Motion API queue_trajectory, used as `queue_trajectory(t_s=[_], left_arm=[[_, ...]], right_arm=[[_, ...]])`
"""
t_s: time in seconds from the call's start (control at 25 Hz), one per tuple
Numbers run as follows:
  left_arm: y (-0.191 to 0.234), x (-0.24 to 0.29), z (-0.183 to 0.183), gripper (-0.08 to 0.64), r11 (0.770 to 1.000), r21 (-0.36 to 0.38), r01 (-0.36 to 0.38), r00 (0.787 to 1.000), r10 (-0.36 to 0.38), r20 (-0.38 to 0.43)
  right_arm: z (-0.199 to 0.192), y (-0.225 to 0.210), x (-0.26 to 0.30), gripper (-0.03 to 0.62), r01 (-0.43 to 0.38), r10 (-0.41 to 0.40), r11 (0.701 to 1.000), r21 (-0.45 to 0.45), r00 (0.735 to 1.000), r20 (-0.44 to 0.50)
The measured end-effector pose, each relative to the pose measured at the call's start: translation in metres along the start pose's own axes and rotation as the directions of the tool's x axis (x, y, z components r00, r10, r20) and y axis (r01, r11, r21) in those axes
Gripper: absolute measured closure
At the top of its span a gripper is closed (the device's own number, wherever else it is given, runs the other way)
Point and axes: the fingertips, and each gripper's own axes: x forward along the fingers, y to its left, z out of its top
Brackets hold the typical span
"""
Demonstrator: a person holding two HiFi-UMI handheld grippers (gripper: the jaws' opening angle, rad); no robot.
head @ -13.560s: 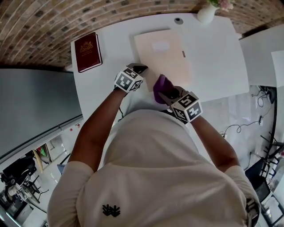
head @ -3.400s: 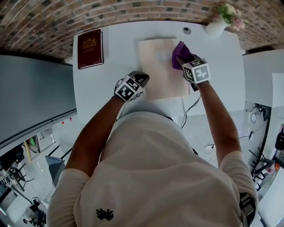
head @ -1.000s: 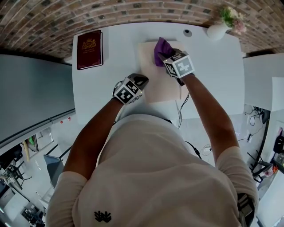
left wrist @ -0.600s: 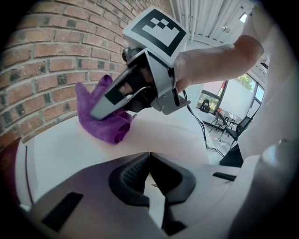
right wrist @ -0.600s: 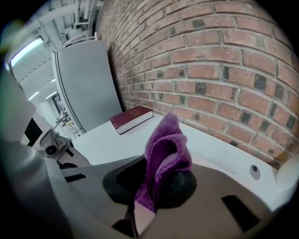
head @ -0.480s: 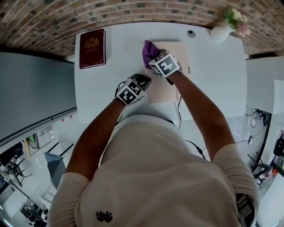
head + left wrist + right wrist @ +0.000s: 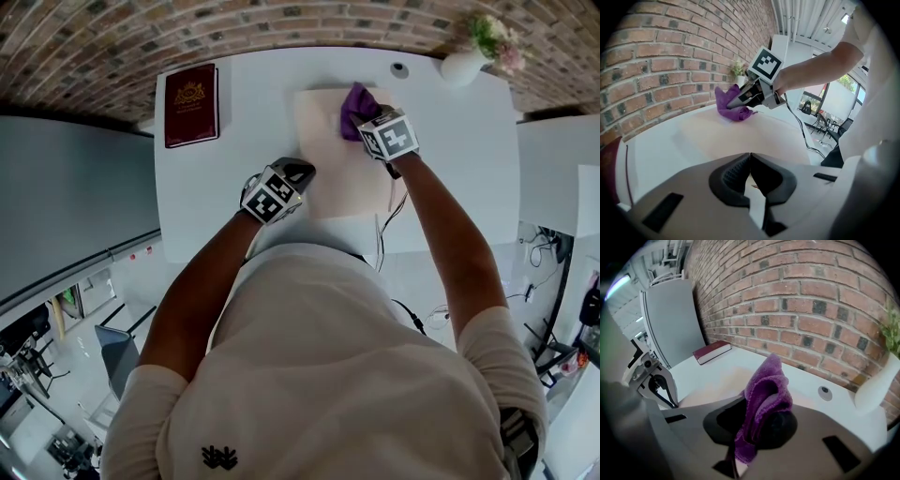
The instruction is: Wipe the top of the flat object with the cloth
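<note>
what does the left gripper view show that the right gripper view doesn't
Only the left gripper view: the right gripper seen from outside, holding the cloth on the flat object, and the person's arm. Only the right gripper view: the book and the left gripper. Both: cloth, flat object, brick wall, table.

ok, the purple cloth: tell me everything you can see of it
The purple cloth looks soft and fuzzy, like microfibre, and is bunched into loose folds. It is clamped in the jaws of the right gripper, with most of it sticking out ahead of them. It sits against the far edge of the beige flat pad. Nothing else touches it.
</note>
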Motion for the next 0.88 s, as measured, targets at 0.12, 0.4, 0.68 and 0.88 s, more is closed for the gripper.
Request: queue_trajectory(t_s=[0.12,0.4,0.68,0.88], left_arm=[[-0.001,0.001,0.000,0.535,1.000,0.001,-0.002,1.000,0.002,-0.003],[-0.001,0.002,0.000,0.535,1.000,0.003,-0.002,1.000,0.002,-0.001],[-0.003,0.000,0.001,0.535,1.000,0.013,0.006,1.000,-0.006,-0.006],[-0.002,0.000,0.000,0.535,1.000,0.014,0.009,1.000,-0.009,-0.009]], right_arm=[[-0.013,-0.024,-0.012,0.515,0.036,-0.036,0.999,0.018,0.999,-0.007],[-0.035,-0.071,-0.031,0.515,0.129,-0.127,0.991,0.040,0.991,-0.038],[-0.035,-0.086,-0.040,0.515,0.183,-0.181,0.981,0.060,0.983,-0.038],[0.006,-0.049,-0.037,0.515,0.101,-0.105,0.992,0.080,0.993,0.053]])
